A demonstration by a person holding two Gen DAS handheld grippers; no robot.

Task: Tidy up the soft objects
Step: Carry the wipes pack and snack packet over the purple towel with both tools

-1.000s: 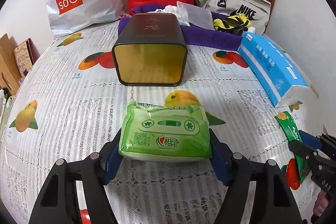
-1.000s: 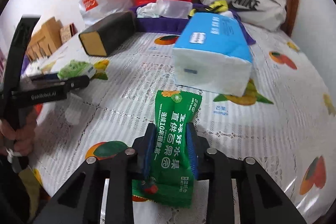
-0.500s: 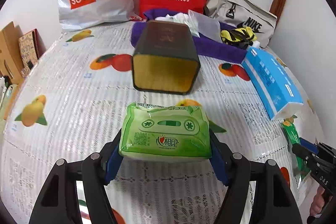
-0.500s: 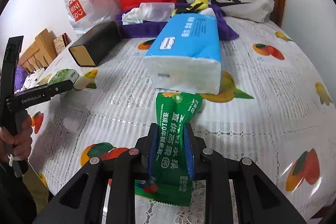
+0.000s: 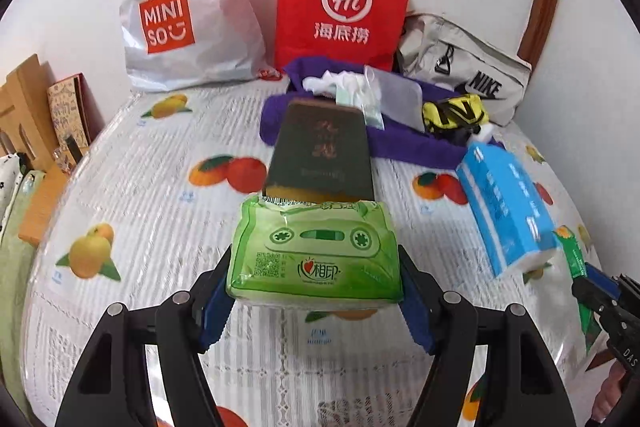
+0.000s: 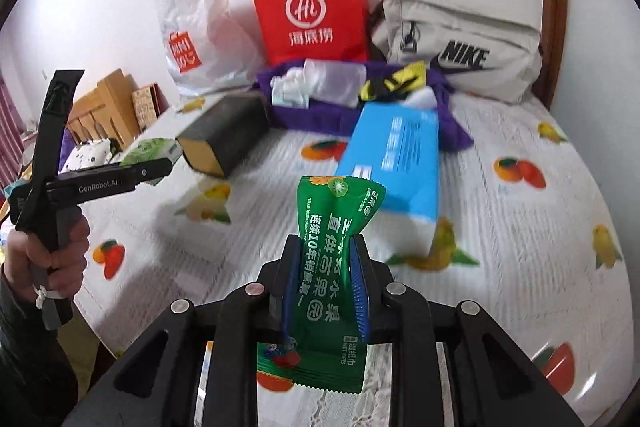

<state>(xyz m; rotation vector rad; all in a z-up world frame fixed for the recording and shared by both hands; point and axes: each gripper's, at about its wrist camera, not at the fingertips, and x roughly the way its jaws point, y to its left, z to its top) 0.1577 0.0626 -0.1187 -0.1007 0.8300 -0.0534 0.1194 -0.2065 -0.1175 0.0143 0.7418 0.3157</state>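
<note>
My left gripper (image 5: 316, 283) is shut on a light green tissue pack (image 5: 316, 251), held above the bed across both blue pads. My right gripper (image 6: 325, 287) is shut on a dark green wet-wipes packet (image 6: 332, 267), pinched at its waist and lifted off the bed. In the right wrist view the left gripper (image 6: 160, 165) shows at the left with the tissue pack (image 6: 150, 149), held by a person's hand (image 6: 60, 259). The right gripper (image 5: 588, 285) and its packet (image 5: 576, 259) show at the right edge of the left wrist view.
A dark box (image 5: 320, 155) lies open-end toward me on the fruit-print cover (image 5: 132, 195). A blue tissue pack (image 5: 508, 211) lies right of it. Behind are a purple cloth (image 5: 404, 143) with small items, a red paper bag (image 5: 344, 3), a white bag (image 5: 188, 19), a Nike pouch (image 5: 468, 75).
Both grippers have risen from the bed with their packs still held. The dark box and blue tissue pack look farther below and away.
</note>
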